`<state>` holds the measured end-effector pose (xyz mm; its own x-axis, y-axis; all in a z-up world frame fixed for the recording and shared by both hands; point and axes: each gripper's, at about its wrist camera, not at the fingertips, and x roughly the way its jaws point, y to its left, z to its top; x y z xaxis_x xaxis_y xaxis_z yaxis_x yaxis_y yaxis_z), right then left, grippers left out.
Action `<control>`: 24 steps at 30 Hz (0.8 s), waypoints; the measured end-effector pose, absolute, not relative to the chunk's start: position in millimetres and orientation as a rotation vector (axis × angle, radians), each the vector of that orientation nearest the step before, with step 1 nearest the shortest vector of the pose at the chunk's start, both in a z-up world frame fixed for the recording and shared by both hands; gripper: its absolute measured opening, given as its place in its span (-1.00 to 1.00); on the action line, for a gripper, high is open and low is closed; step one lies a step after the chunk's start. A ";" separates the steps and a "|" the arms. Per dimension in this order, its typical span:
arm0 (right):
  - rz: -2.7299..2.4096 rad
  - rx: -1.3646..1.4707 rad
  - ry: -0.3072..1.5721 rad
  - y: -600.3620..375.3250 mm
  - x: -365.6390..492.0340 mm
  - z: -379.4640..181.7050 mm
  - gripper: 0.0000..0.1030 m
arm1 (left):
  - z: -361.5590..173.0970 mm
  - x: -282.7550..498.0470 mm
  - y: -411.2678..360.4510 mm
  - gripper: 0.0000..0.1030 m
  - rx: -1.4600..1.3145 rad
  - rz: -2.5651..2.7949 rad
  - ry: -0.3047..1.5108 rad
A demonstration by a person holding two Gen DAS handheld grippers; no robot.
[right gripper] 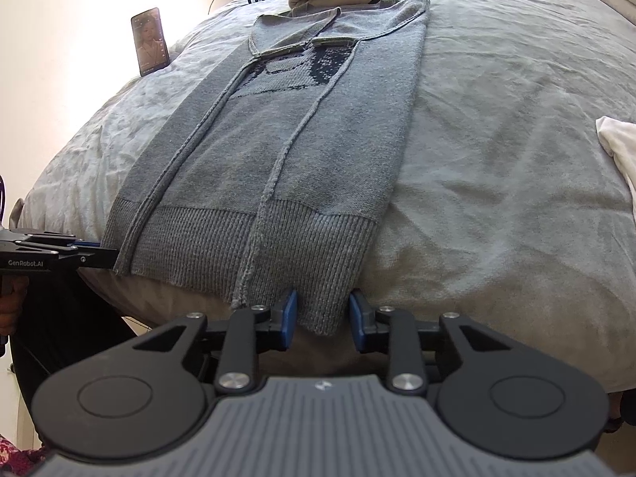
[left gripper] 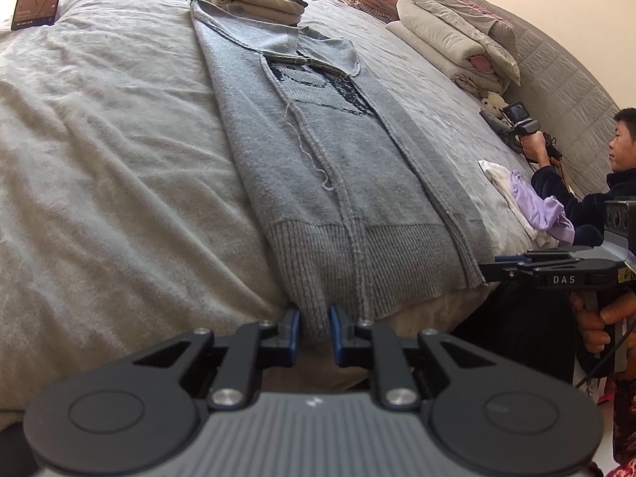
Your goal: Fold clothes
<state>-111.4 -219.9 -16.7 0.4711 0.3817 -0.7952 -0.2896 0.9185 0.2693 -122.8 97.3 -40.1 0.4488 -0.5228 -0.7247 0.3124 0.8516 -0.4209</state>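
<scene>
1. sweater lies flat on the bed, sleeves already turned in, its long axis running straight away from you, ribbed hem at the near edge and collar at the far end beside a folded beige garment.
2. your left gripper sits at the hem's left corner; the jaws are nearly together with the rib cloth between the blue pads, and they look to be pinching it.
3. your right gripper sits at the hem's right corner; its jaws stand a little wider, the cloth is between them, but the pads show a gap beside the fabric, so you cannot count this as a firm hold yet.
4. both hands are equally near the hem, one per corner, and the collar lies directly ahead of both.
5. likely next move, as a judgement: close the right fully, then lift both corners together and carry the hem forward along that axis toward the collar, keeping the hands level so the fold stays square.
</scene>
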 end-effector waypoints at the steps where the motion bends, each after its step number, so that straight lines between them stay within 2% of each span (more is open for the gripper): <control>1: 0.415 0.106 0.999 -220.1 -111.4 -16.7 -0.65 | -39.8 -122.7 97.7 -0.82 -0.245 -0.528 0.979; 3: 0.418 0.123 1.000 -221.3 -111.1 -15.2 -0.76 | -39.0 -122.8 98.7 -0.85 -0.258 -0.540 0.980; 6: 0.417 0.141 0.990 -224.4 -111.2 -9.7 -0.79 | -35.6 -123.0 101.8 -0.86 -0.285 -0.563 0.974; 16: 0.449 0.225 0.900 -232.3 -103.7 20.4 -0.80 | -10.1 -115.1 106.6 -0.86 -0.402 -0.638 0.891; 24: 0.441 0.271 0.836 -232.5 -70.9 28.1 -0.80 | -2.3 -78.0 115.2 -0.86 -0.501 -0.597 0.828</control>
